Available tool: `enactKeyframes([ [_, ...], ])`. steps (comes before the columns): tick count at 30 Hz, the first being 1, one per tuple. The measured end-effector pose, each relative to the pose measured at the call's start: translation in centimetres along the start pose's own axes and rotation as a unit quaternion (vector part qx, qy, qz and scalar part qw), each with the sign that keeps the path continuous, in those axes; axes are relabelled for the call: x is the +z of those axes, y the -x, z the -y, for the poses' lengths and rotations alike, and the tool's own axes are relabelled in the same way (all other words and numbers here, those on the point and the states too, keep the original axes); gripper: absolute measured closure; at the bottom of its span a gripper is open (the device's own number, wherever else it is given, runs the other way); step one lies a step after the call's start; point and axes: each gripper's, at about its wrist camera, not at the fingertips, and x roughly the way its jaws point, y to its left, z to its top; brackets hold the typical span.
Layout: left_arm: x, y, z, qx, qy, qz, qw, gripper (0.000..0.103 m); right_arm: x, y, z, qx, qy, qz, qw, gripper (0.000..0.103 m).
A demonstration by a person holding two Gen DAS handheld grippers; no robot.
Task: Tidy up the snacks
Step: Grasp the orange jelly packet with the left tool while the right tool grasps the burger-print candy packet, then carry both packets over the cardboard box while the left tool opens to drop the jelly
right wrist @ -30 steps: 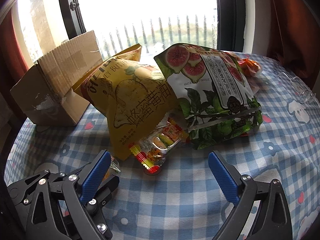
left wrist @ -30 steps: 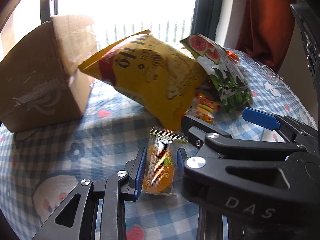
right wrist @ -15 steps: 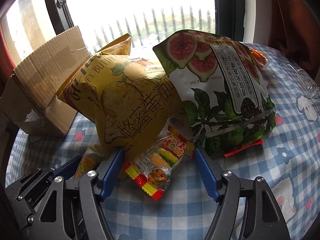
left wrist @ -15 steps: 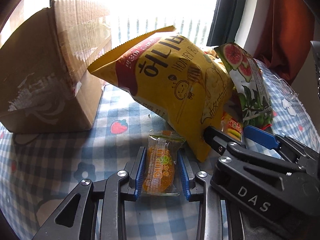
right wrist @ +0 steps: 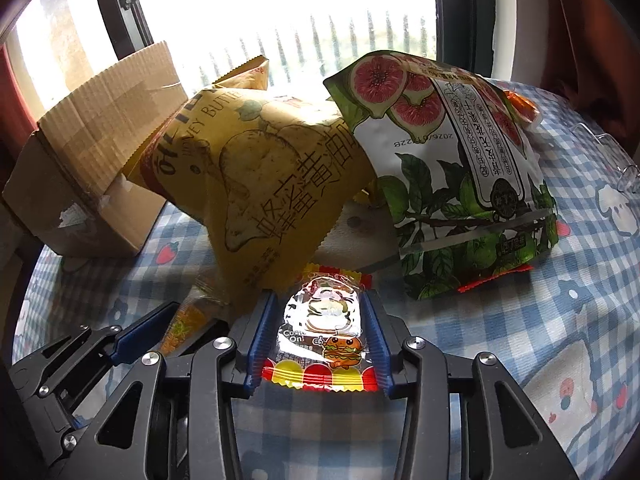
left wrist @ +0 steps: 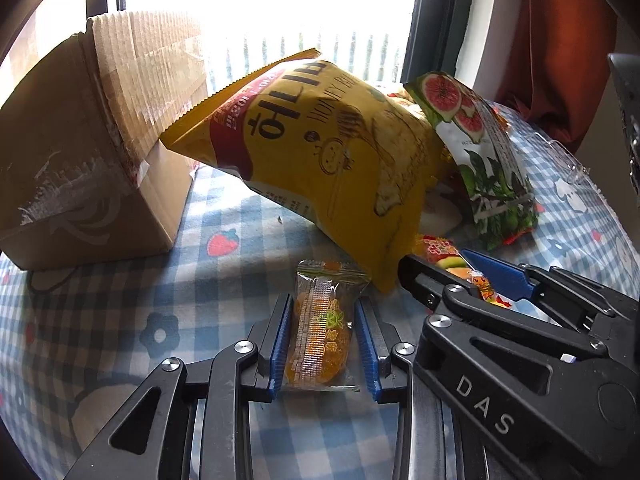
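My left gripper is shut on a small orange gummy packet, low over the checked tablecloth. Just to its right, my right gripper is closing its jaws on a clear burger candy packet with a red and yellow edge. The blue pads touch both sides of the packet. A big yellow chip bag leans right behind both packets. A fig-print bag rests against the chip bag's right side.
An open cardboard box lies on its side at the left, and the chip bag's top leans on it. A window with dark frames and a red curtain stands behind the table. A clear plastic item lies at the far right edge.
The right jaws have come in from wide apart onto the burger candy packet, which turned from slanted to straight between them. The left gripper moved slightly closer to the box, still holding the orange packet.
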Motion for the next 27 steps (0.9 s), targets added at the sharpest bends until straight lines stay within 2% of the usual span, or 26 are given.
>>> enactKeyframes([
  [13,-1.5,6.1,1.5,-0.006,-0.005,0.058,0.9983,0.073,-0.9,6.3,-0.2,-0.005,0.01,0.058,0.998,0.057],
  [27,-1.0,13.6,1.5,-0.013,-0.005,0.127,0.9918,0.073,-0.3,13.8,-3.4,-0.005,0.019,0.128,0.992,0.057],
])
